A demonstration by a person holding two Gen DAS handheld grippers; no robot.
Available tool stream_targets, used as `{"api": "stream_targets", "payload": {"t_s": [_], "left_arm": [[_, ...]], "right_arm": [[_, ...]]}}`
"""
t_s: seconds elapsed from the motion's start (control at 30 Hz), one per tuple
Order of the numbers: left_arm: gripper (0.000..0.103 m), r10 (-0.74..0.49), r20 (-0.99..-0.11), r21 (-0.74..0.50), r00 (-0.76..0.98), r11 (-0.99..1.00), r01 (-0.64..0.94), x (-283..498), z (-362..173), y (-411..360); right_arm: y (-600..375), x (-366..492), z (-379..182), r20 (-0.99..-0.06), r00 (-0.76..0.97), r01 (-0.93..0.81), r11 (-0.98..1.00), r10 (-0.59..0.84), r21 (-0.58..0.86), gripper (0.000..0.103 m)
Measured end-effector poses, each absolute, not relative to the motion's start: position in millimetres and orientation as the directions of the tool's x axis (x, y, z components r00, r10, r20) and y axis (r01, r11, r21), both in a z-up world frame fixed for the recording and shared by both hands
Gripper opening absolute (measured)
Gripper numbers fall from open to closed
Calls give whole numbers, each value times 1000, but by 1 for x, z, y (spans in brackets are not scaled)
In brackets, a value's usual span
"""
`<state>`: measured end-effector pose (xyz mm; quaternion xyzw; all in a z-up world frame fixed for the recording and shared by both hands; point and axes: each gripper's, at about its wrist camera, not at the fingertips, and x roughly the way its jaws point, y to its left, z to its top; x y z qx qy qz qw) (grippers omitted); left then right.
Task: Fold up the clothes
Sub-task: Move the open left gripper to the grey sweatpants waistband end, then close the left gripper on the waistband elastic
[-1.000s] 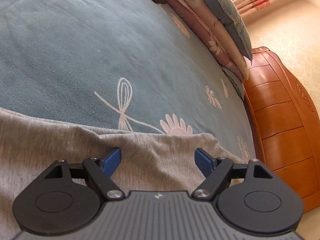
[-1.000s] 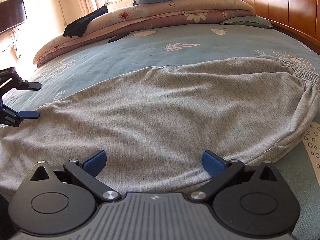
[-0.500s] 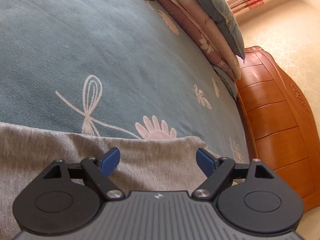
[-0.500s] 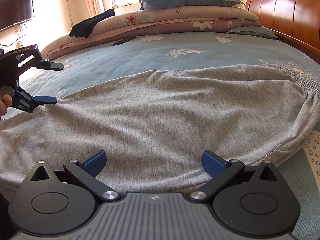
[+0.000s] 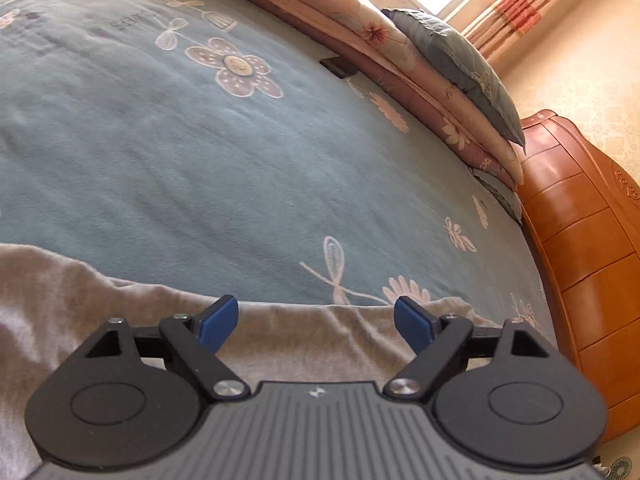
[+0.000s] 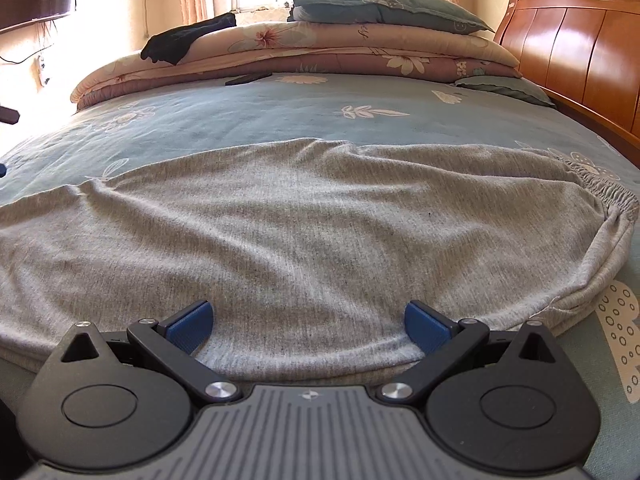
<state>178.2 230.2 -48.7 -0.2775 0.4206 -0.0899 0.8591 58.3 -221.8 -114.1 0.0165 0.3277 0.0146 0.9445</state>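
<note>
While its blue pads are spreading a little wider over the cloth, the left gripper [image 5: 316, 316] is gripping nothing; its jaws have just been opening, and only the grey garment's [image 5: 304, 340] far edge is lying beneath the gap. Compared with a second ago, this gripper is now sitting farther along that edge, with more of the blue floral bedsheet [image 5: 200, 160] showing ahead and the stacked quilts [image 5: 400, 60] swinging into view. Meanwhile the right gripper [image 6: 308, 324] is hovering wide open and empty above the near edge of the grey garment [image 6: 304, 232], which is lying spread flat across the bed, its elastic waistband [image 6: 604, 188] toward the wooden headboard [image 6: 580, 48]. Judging by this, smoothing is ending and the hands are lining up for a first fold.
</note>
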Motion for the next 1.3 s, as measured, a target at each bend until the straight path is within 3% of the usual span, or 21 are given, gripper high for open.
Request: {"api": "stream_targets", "payload": {"t_s": [0.13,0.23,0.4,0.47,0.67,0.73,0.87,1.13,1.3], "left_arm": [[85,-325,-721,-564,612,789,-244,159,-87,284],[84,-343,-703,-617,623,730,-294,144,-101,309],[85,-304,-571,-679,762,697,-230,96,-58,334],[85,-257,-523,-695,812,681,-232,70,-47,346],[85,10,-506,-655,863,646,-391,10,-65,368],[85,29,-480,-698,877,593,-402,-2,-78,378],[85,-52,-464,-792,884,471,-388,-5,-109,390],[85,-160,-429,-842,889,428,-329,11,-133,398],[85,-190,-451,-826,872,459,-327,26,-135,404]], "right_arm": [[-220,61,-113,-633,774,-5,999,24,31,103],[-220,62,-111,-645,764,-3,999,23,32,103],[-218,61,-111,-656,755,2,1000,14,24,103],[-218,61,-111,-655,755,6,1000,11,24,103],[-217,63,-110,-665,747,6,1000,10,21,103],[-218,65,-109,-672,741,5,1000,11,22,103],[-216,66,-108,-685,729,9,1000,5,17,103],[-216,69,-105,-703,711,17,1000,-1,15,103],[-214,72,-105,-712,702,30,999,-13,11,103]]}}
